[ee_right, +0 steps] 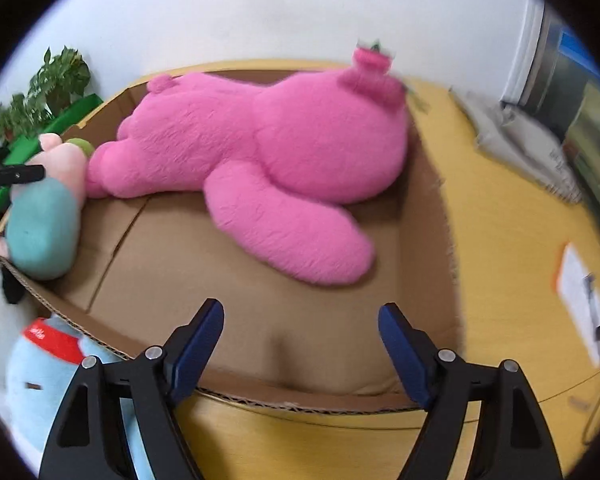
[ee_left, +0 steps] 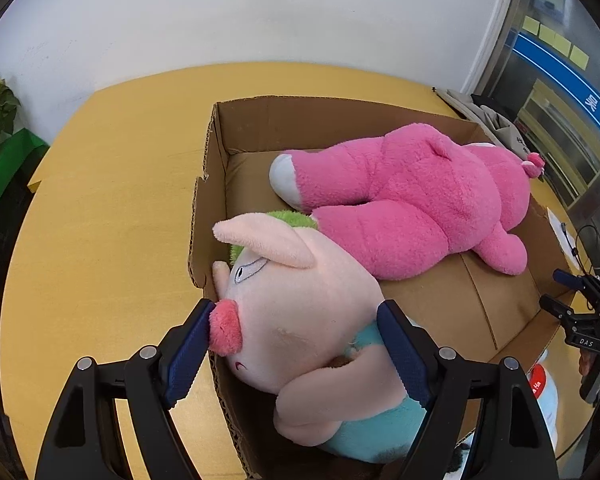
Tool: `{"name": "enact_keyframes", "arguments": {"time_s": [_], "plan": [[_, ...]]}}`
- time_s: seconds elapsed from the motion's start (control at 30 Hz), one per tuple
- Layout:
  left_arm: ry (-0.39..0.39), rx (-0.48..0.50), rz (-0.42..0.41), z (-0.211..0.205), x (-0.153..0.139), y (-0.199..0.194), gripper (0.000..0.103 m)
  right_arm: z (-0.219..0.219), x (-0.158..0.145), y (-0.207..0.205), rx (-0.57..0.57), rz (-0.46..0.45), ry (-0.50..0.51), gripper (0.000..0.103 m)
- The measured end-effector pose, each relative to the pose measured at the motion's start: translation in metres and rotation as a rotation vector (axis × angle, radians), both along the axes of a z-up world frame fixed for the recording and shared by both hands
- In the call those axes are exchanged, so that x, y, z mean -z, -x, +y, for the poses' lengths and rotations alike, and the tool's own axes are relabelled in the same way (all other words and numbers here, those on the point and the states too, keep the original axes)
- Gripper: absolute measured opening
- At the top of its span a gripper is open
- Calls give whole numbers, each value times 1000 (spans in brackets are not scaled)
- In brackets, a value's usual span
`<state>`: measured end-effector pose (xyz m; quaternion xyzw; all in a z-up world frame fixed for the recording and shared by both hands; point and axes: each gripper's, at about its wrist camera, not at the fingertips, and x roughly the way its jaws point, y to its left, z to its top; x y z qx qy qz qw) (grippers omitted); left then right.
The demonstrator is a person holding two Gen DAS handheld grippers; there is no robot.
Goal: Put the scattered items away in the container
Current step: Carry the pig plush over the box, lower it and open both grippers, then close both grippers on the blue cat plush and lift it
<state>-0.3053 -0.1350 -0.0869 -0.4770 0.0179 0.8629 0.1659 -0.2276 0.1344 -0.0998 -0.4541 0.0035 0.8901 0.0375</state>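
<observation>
Left gripper (ee_left: 298, 340) straddles pig plush (ee_left: 300, 320) over cardboard box (ee_left: 260, 120).

Counted: three plush toys — one pink bear (ee_left: 420, 196), one pig (ee_left: 300, 312), one light-blue toy (ee_right: 40, 376) — plus one cardboard box (ee_left: 220, 128), one table (ee_left: 100, 200), one plant (ee_right: 60, 76).

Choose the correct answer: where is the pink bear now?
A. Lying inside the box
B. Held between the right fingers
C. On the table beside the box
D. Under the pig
A: the pink bear lies on the floor of the box, while the right gripper is open and empty, apart from it.
</observation>
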Motion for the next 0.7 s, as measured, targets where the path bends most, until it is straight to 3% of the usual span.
{"name": "enact_keyframes", "arguments": {"time_s": [0.13, 0.33, 0.5, 0.7], "plan": [[-44, 7, 99, 6, -43, -36, 85, 13, -19, -18, 53, 53, -45, 80], [-109, 29, 242, 31, -103, -138, 90, -8, -85, -73, 23, 234, 33, 85], [-183, 23, 246, 62, -100, -197, 91, -32, -103, -109, -13, 299, 6, 85], [-245, 10, 201, 77, -82, -223, 90, -38, -113, -133, -27, 304, 0, 85]]}}
